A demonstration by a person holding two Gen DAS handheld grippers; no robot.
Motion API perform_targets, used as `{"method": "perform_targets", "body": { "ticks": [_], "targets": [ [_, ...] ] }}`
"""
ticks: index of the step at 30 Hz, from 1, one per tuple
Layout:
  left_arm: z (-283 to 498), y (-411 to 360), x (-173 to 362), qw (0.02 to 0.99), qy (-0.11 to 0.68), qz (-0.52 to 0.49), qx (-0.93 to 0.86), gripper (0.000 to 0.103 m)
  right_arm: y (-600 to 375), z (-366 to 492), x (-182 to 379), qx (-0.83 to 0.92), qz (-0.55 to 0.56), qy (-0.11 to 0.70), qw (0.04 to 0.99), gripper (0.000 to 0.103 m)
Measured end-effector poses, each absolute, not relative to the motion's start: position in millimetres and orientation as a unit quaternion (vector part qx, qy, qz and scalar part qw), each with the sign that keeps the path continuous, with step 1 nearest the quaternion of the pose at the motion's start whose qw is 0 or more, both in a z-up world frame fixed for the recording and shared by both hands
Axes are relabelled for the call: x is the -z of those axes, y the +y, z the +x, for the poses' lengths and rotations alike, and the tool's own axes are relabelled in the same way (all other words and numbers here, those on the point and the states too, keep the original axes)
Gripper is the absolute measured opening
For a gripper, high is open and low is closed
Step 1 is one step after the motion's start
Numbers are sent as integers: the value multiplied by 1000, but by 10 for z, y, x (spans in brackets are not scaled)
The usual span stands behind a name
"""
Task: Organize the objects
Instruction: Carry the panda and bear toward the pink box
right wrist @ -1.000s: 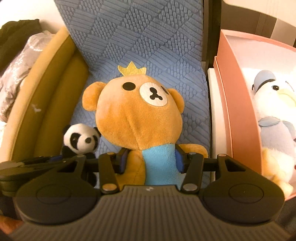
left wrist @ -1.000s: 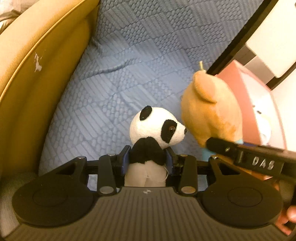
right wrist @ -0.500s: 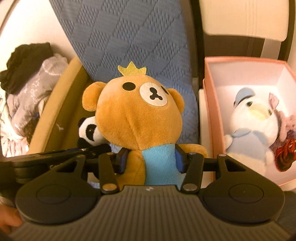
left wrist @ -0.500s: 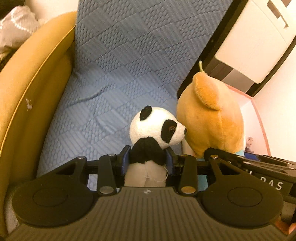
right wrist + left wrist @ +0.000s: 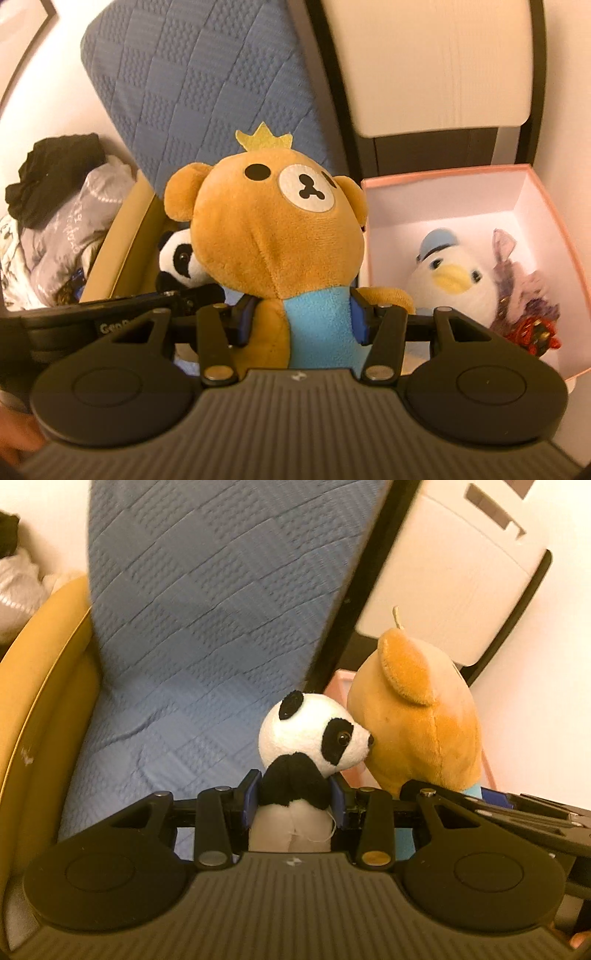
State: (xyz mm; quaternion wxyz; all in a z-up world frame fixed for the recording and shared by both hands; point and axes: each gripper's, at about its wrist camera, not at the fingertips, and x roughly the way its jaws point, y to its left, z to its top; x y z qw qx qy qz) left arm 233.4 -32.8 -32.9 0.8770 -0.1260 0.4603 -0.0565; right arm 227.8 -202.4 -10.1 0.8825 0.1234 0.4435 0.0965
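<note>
My left gripper (image 5: 293, 799) is shut on a small panda plush (image 5: 312, 738) and holds it above the blue chair seat. My right gripper (image 5: 301, 314) is shut on an orange bear plush (image 5: 273, 236) with a yellow crown and blue body. The bear (image 5: 421, 716) is just right of the panda, nearly touching its nose. The panda (image 5: 181, 258) shows behind the bear in the right wrist view. A pink open box (image 5: 461, 173) stands at the right, holding a white duck plush (image 5: 450, 280).
A blue quilted chair cushion (image 5: 207, 602) with a tan armrest (image 5: 40, 686) lies below and behind. A pile of clothes (image 5: 55, 229) sits left of the chair. A white padded panel (image 5: 424, 62) stands behind the box. A purple and red item (image 5: 524, 306) lies beside the duck.
Both grippers have risen with their plush toys, away from the seat. The pink box and its contents have come further into the right wrist view.
</note>
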Motion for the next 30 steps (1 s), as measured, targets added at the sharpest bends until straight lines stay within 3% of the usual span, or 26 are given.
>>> {"method": "perform_targets", "body": {
  "ticks": [14, 30],
  "targets": [
    [2788, -1492, 194, 879, 453, -86, 118, 45, -3176, 2286, -33, -26, 147, 400, 904, 54],
    [3394, -2366, 917, 852, 503, -56, 134, 45, -3971, 2790, 873, 24, 165, 450, 877, 54]
  ]
}}
